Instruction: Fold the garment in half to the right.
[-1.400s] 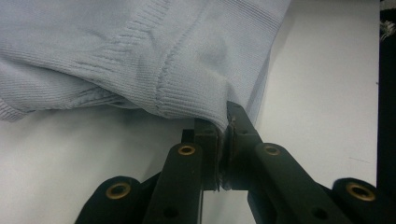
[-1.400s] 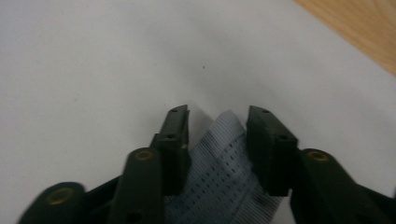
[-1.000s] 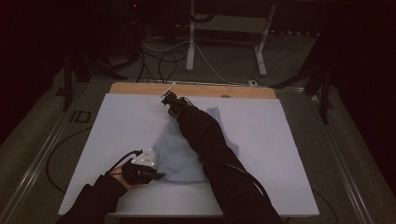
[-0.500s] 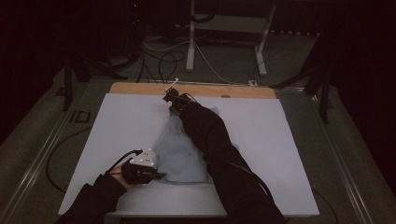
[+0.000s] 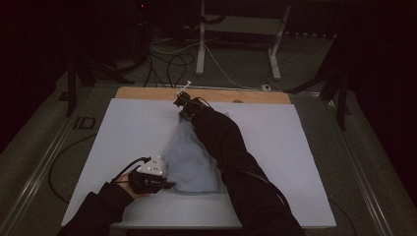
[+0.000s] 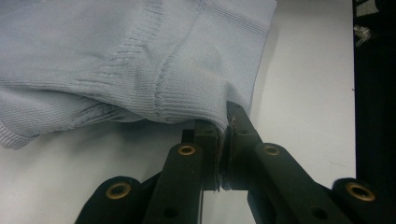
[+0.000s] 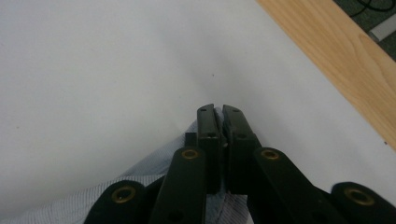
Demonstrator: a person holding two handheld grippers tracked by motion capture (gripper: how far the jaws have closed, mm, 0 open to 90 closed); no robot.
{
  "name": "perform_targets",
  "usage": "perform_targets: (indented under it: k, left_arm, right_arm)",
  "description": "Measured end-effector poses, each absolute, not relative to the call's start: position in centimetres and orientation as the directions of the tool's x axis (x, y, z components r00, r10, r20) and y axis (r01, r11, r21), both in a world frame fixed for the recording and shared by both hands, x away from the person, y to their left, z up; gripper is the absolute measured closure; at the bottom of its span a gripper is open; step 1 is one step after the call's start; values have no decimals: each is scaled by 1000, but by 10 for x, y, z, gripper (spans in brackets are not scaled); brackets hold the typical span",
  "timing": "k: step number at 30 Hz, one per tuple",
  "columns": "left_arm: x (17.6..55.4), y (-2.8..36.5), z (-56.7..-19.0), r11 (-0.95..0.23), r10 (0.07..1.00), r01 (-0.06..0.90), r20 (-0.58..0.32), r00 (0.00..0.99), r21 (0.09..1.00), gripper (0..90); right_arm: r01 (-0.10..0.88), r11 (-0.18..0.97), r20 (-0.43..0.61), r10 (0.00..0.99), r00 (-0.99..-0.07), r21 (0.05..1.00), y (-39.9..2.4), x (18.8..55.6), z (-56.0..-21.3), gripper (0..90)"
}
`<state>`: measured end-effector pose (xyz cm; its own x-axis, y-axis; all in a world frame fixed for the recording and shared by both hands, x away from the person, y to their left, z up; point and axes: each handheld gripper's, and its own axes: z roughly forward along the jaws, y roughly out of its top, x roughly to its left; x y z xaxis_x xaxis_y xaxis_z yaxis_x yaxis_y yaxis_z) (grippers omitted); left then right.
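- Down the middle of the white tabletop point(image 5: 123, 128) there's a light blue knit sweater point(image 5: 192, 162), stretched from near the far edge back toward the near edge.
- Left tongs point(image 6: 225, 122) sit at the sweater's near left corner, clamped tight on a ribbed seam there, fabric bunched up right at the tips.
- Right tongs point(image 7: 218, 112) are way out by the far edge, just short of the wooden strip point(image 7: 336, 60), pinched closed with the knit caught between them.
- A dark sleeve point(image 5: 231, 147) lies across the sweater's right side.
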<state>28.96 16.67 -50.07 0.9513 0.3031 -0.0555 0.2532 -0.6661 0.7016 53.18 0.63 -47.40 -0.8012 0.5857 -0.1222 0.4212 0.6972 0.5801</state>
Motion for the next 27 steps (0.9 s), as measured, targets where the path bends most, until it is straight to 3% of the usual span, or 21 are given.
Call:
perform_targets:
  k: [27]
  left_arm:
    - [294,138,-463,-722,178,109,31,984,683,868]
  right_arm:
    - [392,634,-103,599,-794,667,-32,527,-434,875]
